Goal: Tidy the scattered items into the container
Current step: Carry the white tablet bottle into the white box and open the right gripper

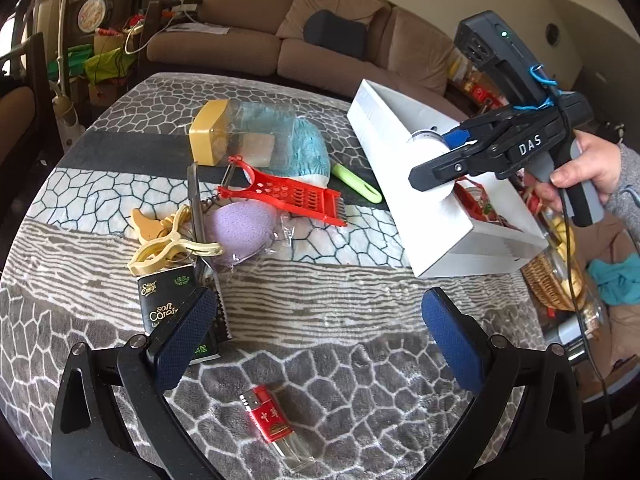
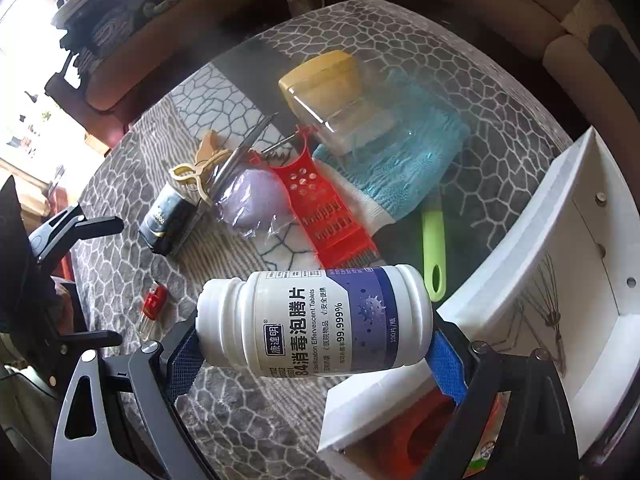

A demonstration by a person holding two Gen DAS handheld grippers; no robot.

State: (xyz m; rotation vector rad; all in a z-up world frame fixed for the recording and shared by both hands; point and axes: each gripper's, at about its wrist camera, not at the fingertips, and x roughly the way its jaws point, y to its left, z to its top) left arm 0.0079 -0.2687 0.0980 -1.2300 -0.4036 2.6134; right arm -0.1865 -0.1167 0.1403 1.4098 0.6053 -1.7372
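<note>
While left gripper (image 1: 316, 334) fingers spread, right gripper (image 2: 316, 344) fingers pinch white bottle (image 2: 316, 322) sideways over box (image 2: 520, 248).

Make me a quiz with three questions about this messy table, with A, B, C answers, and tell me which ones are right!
1. Where is the white bottle?
A. Lying on the table
B. Held in the right gripper beside the white box
C. Under the blue cloth

2. What colour is the grater?
A. Red
B. Yellow
C. Black

3. How is the left gripper?
A. Shut on the lighter
B. Shut on the sponge
C. Open and holding nothing

Answers: 1 B, both blue pads press on the bottle's ends, next to the box. 2 A, the slotted plastic grater is bright red. 3 C, its fingers stand wide apart above the lighter, with only table between them.
</note>
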